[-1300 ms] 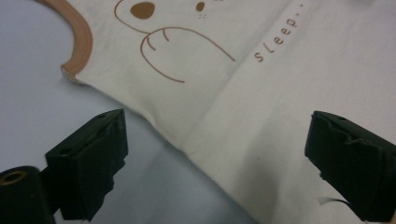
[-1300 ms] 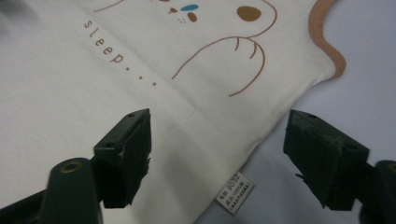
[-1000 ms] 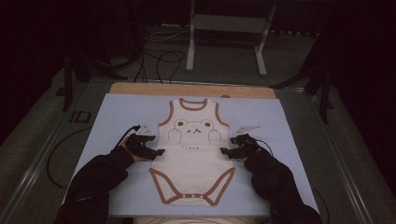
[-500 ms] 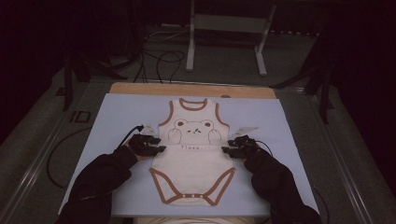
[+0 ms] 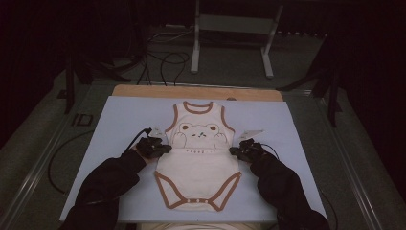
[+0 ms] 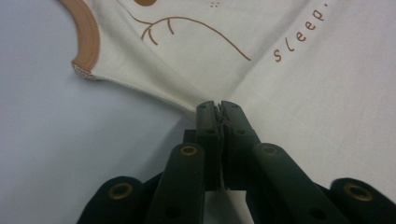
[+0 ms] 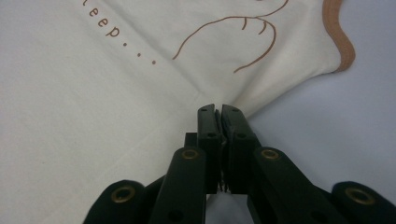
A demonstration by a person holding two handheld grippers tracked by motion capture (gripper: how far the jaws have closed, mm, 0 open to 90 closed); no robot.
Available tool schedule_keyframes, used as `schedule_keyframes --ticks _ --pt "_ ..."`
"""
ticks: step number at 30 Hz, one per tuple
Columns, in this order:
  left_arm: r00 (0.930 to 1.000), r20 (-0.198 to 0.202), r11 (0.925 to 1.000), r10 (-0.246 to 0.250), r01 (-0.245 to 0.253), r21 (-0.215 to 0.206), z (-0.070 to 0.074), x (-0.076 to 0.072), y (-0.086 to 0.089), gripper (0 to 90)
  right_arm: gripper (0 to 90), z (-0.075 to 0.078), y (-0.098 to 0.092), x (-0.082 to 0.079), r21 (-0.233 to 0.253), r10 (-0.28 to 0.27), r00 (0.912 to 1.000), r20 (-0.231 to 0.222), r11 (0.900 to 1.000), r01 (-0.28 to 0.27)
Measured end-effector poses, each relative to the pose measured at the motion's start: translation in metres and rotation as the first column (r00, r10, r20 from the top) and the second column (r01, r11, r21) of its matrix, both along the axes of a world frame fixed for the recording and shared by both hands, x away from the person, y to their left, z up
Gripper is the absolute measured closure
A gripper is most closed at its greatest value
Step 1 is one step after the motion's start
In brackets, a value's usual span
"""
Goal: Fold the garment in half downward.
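We've got the cream baby bodysuit (image 5: 198, 160) lying flat, face up, mid-mat on the pale blue mat (image 5: 119, 120), with the left gripper (image 5: 165, 148) and right gripper (image 5: 233, 151) each at a side seam at waist level, jaws pinched together on a tuck of fabric just below the armholes. It looks like the grab step of a fold; the next move likely calls for an even lift on both sides so the thin, soft knit doesn't slip out. Brown ribbed binding edges neck, armholes and legs; bear print (image 5: 198, 133) on the chest.

Left tongs (image 6: 220, 105) pinch bodysuit (image 6: 299, 93) side edge, fabric puckered.
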State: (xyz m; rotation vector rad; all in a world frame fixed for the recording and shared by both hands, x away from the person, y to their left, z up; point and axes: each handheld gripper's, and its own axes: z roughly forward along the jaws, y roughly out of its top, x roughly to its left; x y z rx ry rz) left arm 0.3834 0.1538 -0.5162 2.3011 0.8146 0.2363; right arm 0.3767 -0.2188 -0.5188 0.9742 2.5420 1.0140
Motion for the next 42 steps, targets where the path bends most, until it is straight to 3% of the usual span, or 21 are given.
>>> schedule_keyframes --ticks 7,20,37,42 --pt "0.9998 0.002 0.9997 0.021 -0.021 -0.013 0.005 0.000 0.005 89.4 88.6 0.004 -0.002 -0.001 -0.005 0.008 1.0000 0.001 1.000 -0.008" --pt "0.9999 0.009 0.9985 -0.008 0.009 -0.053 0.016 -0.005 0.013 89.6 88.7 0.017 -0.008 -0.010 0.032 0.012 0.9995 0.029 0.999 -0.013" --pt "0.9982 0.038 0.9954 -0.046 0.049 -0.083 0.037 -0.028 0.020 89.7 88.7 0.034 -0.014 -0.029 0.050 0.039 0.9973 0.062 0.998 -0.042" --pt "0.9967 0.053 0.9935 -0.061 0.066 -0.093 0.044 -0.037 0.022 89.6 88.7 0.041 -0.016 -0.040 0.057 0.054 0.9951 0.083 0.997 -0.059"
